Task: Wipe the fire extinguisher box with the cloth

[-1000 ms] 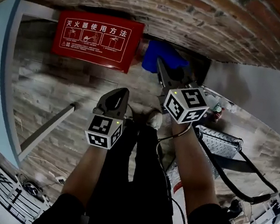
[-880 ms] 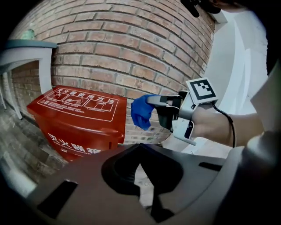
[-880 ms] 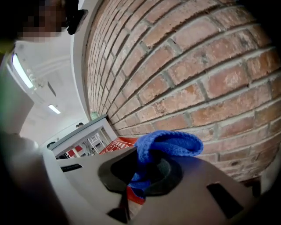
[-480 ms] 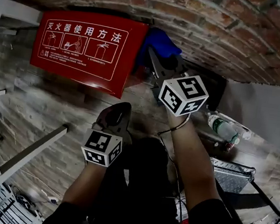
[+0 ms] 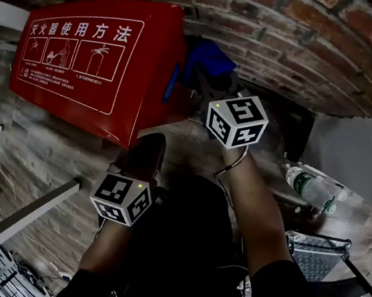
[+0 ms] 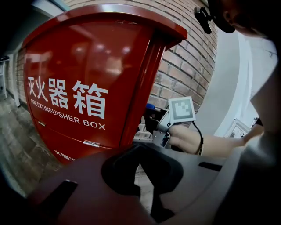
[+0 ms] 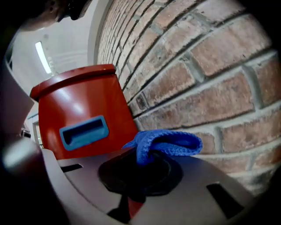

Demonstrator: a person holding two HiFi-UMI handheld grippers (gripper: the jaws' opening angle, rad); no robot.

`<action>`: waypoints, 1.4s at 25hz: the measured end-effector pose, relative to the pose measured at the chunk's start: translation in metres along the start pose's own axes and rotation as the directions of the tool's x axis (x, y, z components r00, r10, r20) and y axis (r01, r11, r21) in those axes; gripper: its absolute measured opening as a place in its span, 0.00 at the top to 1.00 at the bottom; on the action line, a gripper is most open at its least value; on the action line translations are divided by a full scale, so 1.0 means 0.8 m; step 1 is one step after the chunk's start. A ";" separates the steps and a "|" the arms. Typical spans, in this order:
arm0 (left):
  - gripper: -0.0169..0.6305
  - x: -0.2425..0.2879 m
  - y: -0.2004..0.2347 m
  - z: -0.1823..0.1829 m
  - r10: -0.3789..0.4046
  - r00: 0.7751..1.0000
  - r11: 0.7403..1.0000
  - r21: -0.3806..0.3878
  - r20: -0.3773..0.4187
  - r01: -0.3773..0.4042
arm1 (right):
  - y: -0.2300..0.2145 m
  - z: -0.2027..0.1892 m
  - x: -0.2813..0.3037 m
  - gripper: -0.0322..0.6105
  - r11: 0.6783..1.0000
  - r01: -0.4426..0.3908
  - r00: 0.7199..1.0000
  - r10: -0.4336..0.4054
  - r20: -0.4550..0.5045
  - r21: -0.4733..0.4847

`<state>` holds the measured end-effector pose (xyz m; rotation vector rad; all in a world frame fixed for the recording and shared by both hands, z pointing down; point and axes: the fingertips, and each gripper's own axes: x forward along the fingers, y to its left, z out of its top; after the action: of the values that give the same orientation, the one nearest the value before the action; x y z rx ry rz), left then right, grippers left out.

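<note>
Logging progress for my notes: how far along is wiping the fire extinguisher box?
Done: right gripper is shut on the blue cloth. In hand: cloth held beside the red fire extinguisher box, by the brick wall, apparently not touching it. Left: all the wiping.

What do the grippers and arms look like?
Left gripper and right gripper: dark, tapering bodies, each with a white cube of black square markers and a small green light. Thin black cable loops at the right wrist. Dark short sleeves, forearms bare.
</note>
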<state>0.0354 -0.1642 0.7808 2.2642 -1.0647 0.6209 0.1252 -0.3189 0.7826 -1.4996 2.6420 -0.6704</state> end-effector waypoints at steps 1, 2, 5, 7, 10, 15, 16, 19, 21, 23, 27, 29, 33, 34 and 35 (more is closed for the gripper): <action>0.98 0.001 0.002 0.001 0.000 1.000 1.000 -0.003 0.005 0.000 | -0.006 -0.015 0.003 0.88 1.000 0.010 1.000 -0.010 -0.014 0.007; 0.98 0.001 0.004 0.000 0.001 1.000 1.000 -0.006 0.008 -0.001 | -0.012 -0.029 0.006 0.88 1.000 0.021 0.999 -0.021 -0.029 0.014; 0.98 0.004 0.010 -0.006 0.008 1.000 1.000 -0.009 0.006 -0.008 | -0.031 -0.071 0.017 0.88 0.998 0.060 0.996 -0.058 -0.071 0.031; 0.98 0.006 0.011 -0.006 0.001 1.000 1.000 -0.011 0.018 -0.001 | -0.043 -0.098 0.024 0.88 0.995 0.085 0.993 -0.081 -0.091 0.046; 0.98 0.009 0.011 -0.009 -0.018 0.999 1.000 -0.019 0.032 0.019 | -0.061 -0.138 0.033 0.88 0.992 0.114 0.987 -0.106 -0.123 0.056; 0.98 0.004 0.015 -0.017 -0.028 0.999 1.000 0.011 0.035 0.028 | -0.095 -0.216 0.049 0.88 0.978 0.184 0.964 -0.160 -0.213 0.097; 0.98 0.003 0.019 -0.018 -0.018 0.999 1.000 0.022 0.036 0.018 | -0.104 -0.231 0.053 0.88 0.973 0.204 0.957 -0.176 -0.231 0.106; 0.98 0.003 0.029 -0.024 -0.009 0.999 1.000 -0.018 0.032 0.010 | -0.124 -0.269 0.062 0.88 0.959 0.250 0.938 -0.207 -0.278 0.131; 0.98 0.007 0.025 -0.026 -0.027 0.999 0.999 -0.043 0.027 0.028 | -0.130 -0.296 0.062 0.88 0.950 0.271 0.925 -0.212 -0.316 0.158; 0.98 0.012 0.020 -0.028 -0.039 0.999 0.999 -0.030 0.015 0.040 | -0.126 -0.318 0.058 0.88 0.945 0.275 0.915 -0.201 -0.350 0.175; 0.98 0.019 0.015 -0.034 -0.050 0.999 0.999 0.002 -0.013 0.050 | -0.104 -0.343 0.049 0.88 0.963 0.222 0.901 -0.142 -0.410 0.154; 0.98 0.024 0.012 -0.037 -0.053 0.998 0.999 -0.001 -0.021 0.053 | -0.096 -0.344 0.043 0.88 0.968 0.192 0.902 -0.109 -0.418 0.163; 0.98 0.035 -0.006 -0.032 -0.094 0.995 0.996 -0.009 -0.020 0.094 | -0.071 -0.297 0.039 0.88 0.979 0.111 0.936 -0.046 -0.349 0.170; 0.98 0.037 -0.010 -0.031 -0.102 0.995 0.995 -0.007 -0.019 0.102 | -0.063 -0.282 0.039 0.88 0.983 0.092 0.943 -0.035 -0.330 0.157; 0.98 0.039 -0.014 -0.031 -0.109 0.994 0.994 -0.006 -0.019 0.108 | -0.055 -0.266 0.037 0.88 0.987 0.071 0.952 -0.023 -0.307 0.147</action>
<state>0.0584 -0.1591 0.8147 2.2897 -0.9258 0.5936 0.0956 -0.2878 0.9976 -1.5281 2.6896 -1.1720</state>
